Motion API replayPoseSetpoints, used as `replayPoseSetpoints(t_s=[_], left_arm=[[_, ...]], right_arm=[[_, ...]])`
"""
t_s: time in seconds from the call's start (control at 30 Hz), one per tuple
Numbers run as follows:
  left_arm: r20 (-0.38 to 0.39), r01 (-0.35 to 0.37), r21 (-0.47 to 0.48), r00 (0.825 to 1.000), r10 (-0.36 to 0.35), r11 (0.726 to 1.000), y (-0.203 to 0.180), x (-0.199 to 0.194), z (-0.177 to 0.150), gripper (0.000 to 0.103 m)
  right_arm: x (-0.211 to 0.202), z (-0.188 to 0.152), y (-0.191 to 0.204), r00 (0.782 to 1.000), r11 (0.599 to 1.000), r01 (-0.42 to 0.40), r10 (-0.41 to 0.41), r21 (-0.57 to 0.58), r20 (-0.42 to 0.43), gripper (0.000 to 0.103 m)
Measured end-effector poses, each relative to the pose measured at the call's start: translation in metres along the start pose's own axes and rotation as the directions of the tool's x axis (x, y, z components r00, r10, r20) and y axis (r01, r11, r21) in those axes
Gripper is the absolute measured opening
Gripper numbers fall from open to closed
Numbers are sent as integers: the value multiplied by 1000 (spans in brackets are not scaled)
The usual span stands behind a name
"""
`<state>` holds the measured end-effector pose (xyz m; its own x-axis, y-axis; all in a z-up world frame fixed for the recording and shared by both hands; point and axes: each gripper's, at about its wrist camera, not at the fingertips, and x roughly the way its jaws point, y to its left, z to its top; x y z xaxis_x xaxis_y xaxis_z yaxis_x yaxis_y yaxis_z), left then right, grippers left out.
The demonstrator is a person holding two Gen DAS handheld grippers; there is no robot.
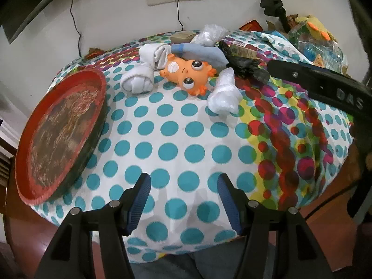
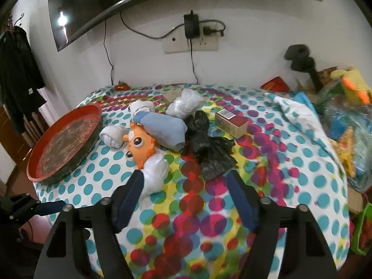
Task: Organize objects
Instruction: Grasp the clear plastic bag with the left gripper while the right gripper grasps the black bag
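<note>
The round red tray with the dark rim [image 1: 58, 137] sits on the left side of the spotted cloth [image 1: 186, 139], and nothing is in it yet. So the tidying looks like it has hardly begun.

All the things are bunched together in a pile at the far side of the cloth — the orange rubber toy with big eyes [image 1: 188, 74], the rolled white sock [image 1: 144, 69], the blue cloth bundle [image 1: 202, 54], two crinkly clear plastic bags [image 1: 224, 93], the crumpled black plastic bag [image 2: 204, 144] and the small brown box with a red top [image 2: 232, 122].

The left gripper [image 1: 183, 200] hangs over bare cloth with its jaws apart and nothing between them. The right gripper [image 2: 186, 200] is wide open too, holding nothing — it sits close to one clear bag and the black bag.

I think every piece still has to be picked up and put in the tray.
</note>
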<state>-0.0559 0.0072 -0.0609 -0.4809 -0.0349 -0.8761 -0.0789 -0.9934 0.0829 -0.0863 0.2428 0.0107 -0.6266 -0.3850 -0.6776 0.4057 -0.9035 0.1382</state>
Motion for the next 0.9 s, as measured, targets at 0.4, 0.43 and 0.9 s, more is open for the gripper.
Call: replayPoseSetpoints(t_s=[0.4, 0.43, 0.9], left_arm=[[21, 61, 72, 998, -63, 995, -11, 21, 49, 61], [21, 71, 73, 997, -73, 995, -12, 23, 52, 61], [-15, 166, 96, 986, -166, 981, -30, 47, 80, 61]], right_arm=[[87, 40, -13, 994, 994, -24, 12, -106, -110, 51], [94, 41, -13, 992, 993, -33, 19, -115, -124, 48], [123, 37, -26, 987, 992, -52, 34, -112, -159, 23]])
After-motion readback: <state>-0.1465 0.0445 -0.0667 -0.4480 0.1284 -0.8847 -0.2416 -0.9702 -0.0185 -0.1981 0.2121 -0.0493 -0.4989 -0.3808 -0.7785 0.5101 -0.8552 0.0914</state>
